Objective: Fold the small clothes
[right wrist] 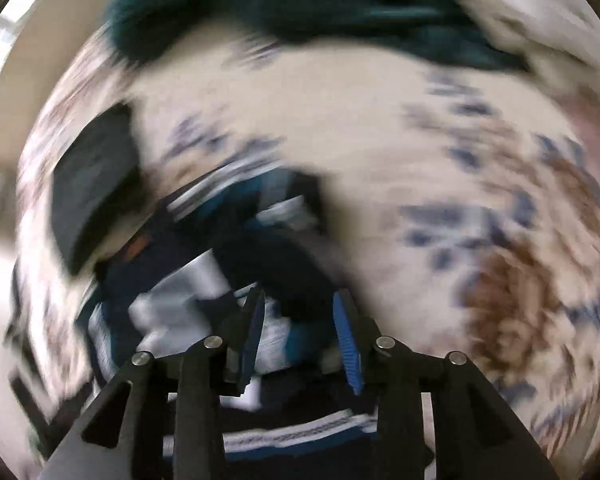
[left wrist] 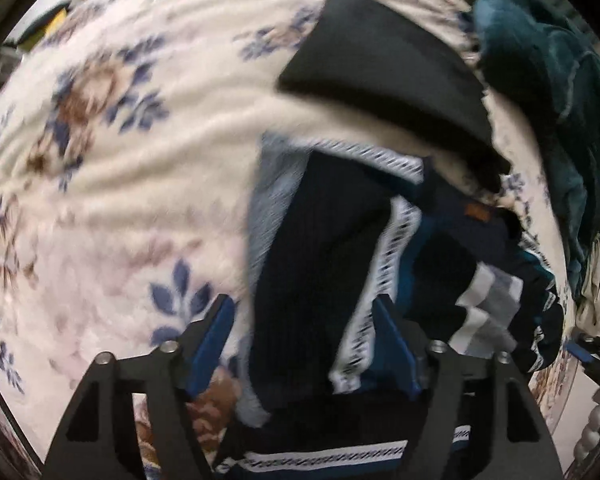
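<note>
A navy garment with white patterned bands (left wrist: 324, 248) lies crumpled on a floral blanket (left wrist: 140, 128). My left gripper (left wrist: 304, 320) is open, its blue pads on either side of the garment's near edge. In the blurred right wrist view the same garment (right wrist: 236, 248) lies under my right gripper (right wrist: 300, 320), whose fingers stand partly apart around a fold of it; I cannot tell whether they pinch it. A folded black piece (left wrist: 384, 76) lies beyond the garment, and it also shows in the right wrist view (right wrist: 96, 184).
A teal plush blanket (left wrist: 548, 92) is heaped at the far right of the bed, and shows in the right wrist view (right wrist: 300, 8) at the top. The other gripper's tip (left wrist: 592, 350) shows at the right edge. The floral blanket (right wrist: 420, 152) spreads left and right.
</note>
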Demonstrator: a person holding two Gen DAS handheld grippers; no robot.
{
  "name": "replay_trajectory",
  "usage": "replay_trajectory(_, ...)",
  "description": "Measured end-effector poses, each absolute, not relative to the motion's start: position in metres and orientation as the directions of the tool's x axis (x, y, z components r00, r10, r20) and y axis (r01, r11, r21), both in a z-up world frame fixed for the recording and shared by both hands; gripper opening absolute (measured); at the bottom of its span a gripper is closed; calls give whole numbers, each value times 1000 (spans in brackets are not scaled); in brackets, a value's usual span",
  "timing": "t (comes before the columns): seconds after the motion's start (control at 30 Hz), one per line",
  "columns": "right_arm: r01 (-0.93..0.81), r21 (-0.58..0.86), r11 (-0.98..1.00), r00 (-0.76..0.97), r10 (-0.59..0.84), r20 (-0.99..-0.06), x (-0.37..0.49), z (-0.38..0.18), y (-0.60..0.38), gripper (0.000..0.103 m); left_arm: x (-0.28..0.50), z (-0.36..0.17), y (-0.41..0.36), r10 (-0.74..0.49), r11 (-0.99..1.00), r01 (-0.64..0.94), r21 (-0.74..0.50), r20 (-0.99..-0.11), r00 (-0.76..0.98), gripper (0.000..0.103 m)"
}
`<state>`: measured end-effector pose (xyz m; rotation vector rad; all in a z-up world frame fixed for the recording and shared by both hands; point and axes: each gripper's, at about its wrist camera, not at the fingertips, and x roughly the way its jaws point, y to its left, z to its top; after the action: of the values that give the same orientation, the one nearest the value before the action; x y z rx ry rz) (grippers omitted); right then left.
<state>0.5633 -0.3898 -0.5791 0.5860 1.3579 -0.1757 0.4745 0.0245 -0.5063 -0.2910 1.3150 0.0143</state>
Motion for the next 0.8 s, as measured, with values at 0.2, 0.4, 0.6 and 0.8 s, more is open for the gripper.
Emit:
replay_trajectory(0.2,243,399,884,-27,418,-908,617,-663,-304,39,523,-538,-25,-109,990,-62,-126,-970,219,76)
replay_trajectory(0.4,304,72,950,119,38,-992,646,-635,-332,30,544,-565,-15,-52,997,-53,-62,-982,180,76)
replay_trajectory(0.6,321,32,947,129,-10,-992,636,-612,-375,59,540,-571,-10,-34,998,-50,-43,-983,179,76)
replay_trajectory(0.8,419,121,900,126,74,-989,611,-636,-404,4,540,-580,-13,-25,999,-42,-33,-984,177,76)
